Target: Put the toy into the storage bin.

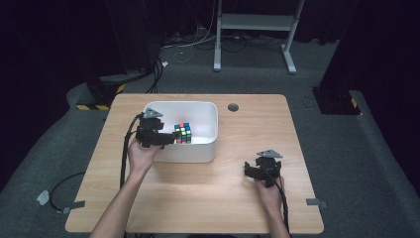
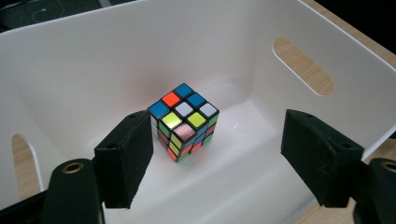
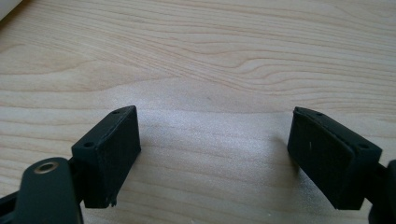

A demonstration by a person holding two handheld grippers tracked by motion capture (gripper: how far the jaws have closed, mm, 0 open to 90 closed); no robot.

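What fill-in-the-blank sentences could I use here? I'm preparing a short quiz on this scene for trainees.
1. The cube sits inside the white ____.
2. The left gripper has its jaws ____ above the bin.
3. The right gripper hangs open over the bare wooden ____.

Missing words: bin; open; table

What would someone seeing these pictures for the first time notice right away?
The eye goes first to the multicoloured puzzle cube, sitting alone on the floor of the white plastic bin at the left of the light wooden table. The left gripper reaches over the bin's rim, jaws open on either side of the cube without touching it. The right gripper rests open on bare wood near the table's right edge.
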